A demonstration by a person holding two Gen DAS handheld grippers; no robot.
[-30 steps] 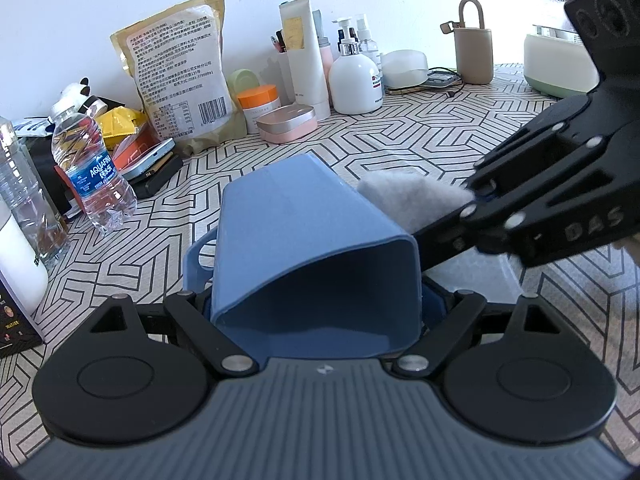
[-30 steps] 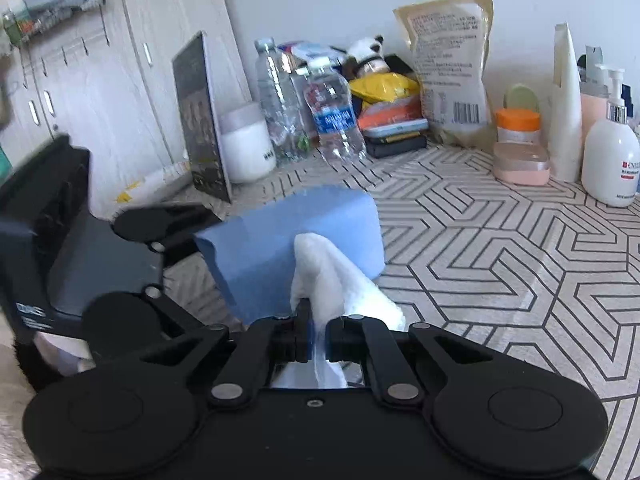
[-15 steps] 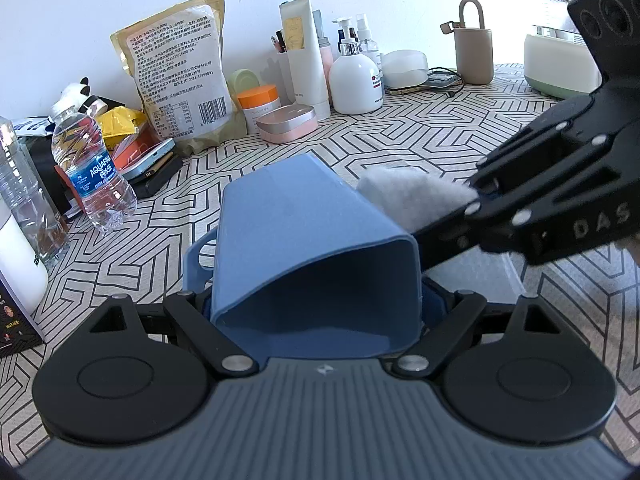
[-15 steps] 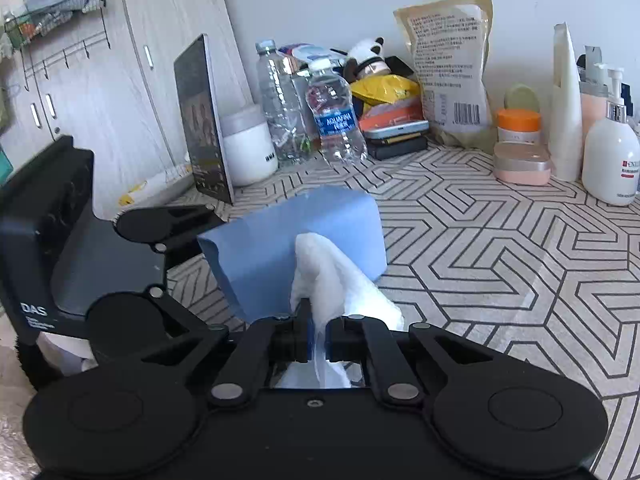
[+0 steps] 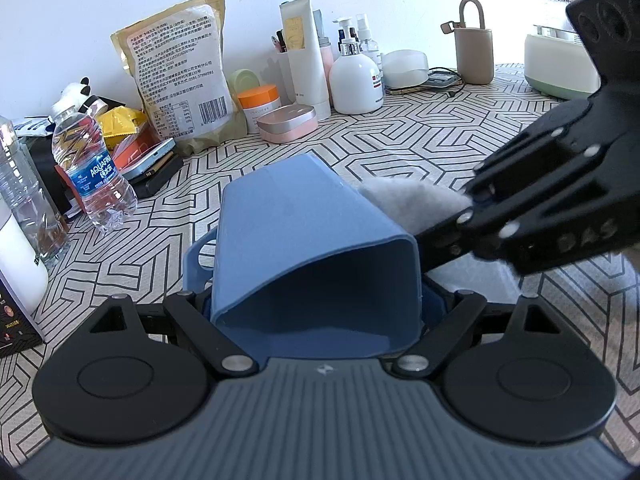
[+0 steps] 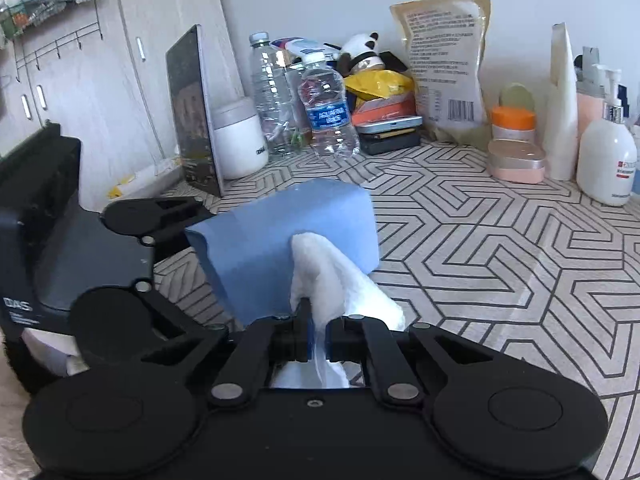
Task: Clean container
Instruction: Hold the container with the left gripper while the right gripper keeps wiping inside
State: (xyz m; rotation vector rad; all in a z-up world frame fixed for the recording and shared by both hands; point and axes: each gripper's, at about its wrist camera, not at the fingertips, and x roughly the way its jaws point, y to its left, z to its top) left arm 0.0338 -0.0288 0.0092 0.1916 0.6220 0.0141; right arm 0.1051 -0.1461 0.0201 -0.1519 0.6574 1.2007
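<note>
The left tool (image 5: 316, 312) is clamped on the blue container (image 5: 308, 232), held tilted above the patterned desk (image 5: 420, 140). The right tool (image 6: 318, 336), closed on a white cloth (image 6: 324, 268), presses it against the container's side.

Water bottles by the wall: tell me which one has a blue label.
The shorter water bottle, with the blue Aquafina label, nearer the patterned table centre. The taller bottle beside it, towards the white jar, shows no label.
</note>
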